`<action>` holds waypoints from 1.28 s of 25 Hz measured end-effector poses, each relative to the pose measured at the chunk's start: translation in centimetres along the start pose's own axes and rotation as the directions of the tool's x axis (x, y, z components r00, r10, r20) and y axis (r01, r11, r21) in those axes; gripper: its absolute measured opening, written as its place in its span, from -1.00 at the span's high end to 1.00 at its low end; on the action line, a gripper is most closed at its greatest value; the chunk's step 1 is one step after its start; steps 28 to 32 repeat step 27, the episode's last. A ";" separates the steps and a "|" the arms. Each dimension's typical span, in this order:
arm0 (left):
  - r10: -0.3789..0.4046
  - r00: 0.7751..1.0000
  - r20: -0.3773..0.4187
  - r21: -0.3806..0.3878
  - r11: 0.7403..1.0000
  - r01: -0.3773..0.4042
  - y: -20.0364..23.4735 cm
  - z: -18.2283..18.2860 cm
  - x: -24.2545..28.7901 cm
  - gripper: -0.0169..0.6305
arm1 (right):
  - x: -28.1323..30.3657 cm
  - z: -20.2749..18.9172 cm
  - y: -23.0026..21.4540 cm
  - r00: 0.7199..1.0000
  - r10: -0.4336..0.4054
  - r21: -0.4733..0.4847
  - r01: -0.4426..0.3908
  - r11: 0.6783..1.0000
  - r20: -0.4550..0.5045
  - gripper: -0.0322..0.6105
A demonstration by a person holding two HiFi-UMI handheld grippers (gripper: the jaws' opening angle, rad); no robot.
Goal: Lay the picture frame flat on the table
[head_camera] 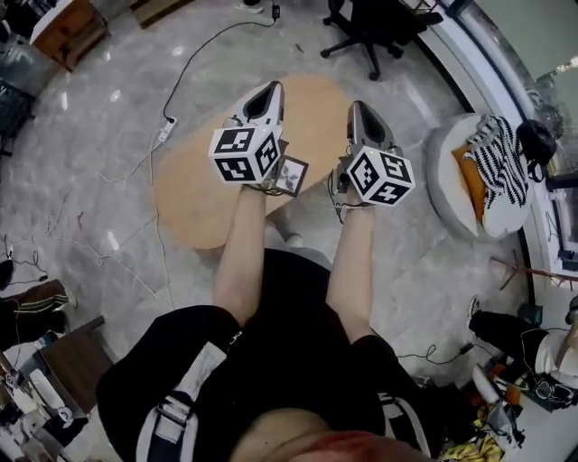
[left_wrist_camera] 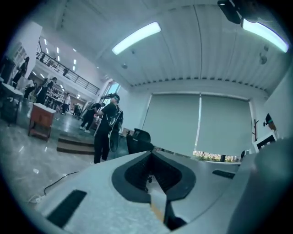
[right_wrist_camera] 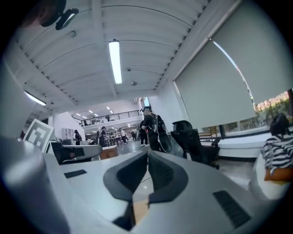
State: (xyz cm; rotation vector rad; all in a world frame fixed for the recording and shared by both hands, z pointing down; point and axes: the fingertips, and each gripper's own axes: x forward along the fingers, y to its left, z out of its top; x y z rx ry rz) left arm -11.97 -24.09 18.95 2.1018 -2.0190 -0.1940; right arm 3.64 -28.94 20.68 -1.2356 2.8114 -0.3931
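Observation:
The picture frame (head_camera: 291,175) is small, with a dark border and a pale plant picture. It stands at the near edge of the low oval wooden table (head_camera: 194,194), partly hidden behind the left gripper's marker cube. My left gripper (head_camera: 268,90) is held above the table just left of the frame, pointing away from me, shut with nothing in it. My right gripper (head_camera: 361,110) is to the frame's right, also shut and empty. Both gripper views tilt up at the ceiling and room. The left gripper (left_wrist_camera: 151,157) and right gripper (right_wrist_camera: 147,155) show jaws together, with no frame in sight.
A black office chair (head_camera: 370,27) stands beyond the table. A white round seat with a striped cloth (head_camera: 483,167) is to the right. A power strip and cable (head_camera: 165,133) lie on the floor at left. A person with a backpack (right_wrist_camera: 153,128) stands across the room.

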 end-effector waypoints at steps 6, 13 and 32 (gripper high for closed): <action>-0.070 0.996 0.054 0.051 0.996 0.068 -2.6 2.2 1.4 0.92 | -1.6 2.3 -2.3 0.998 -0.063 -0.060 0.063 0.996 0.015 0.86; -0.161 0.942 0.294 -0.079 0.978 0.192 -3.7 6.9 1.2 0.92 | -1.7 3.8 -2.8 0.997 -0.074 -0.153 0.077 0.985 0.029 0.86; -0.148 0.966 0.212 0.071 0.988 0.136 -4.4 7.2 3.7 0.92 | -0.9 6.1 -3.1 0.995 -0.088 -0.228 0.098 0.969 0.053 0.87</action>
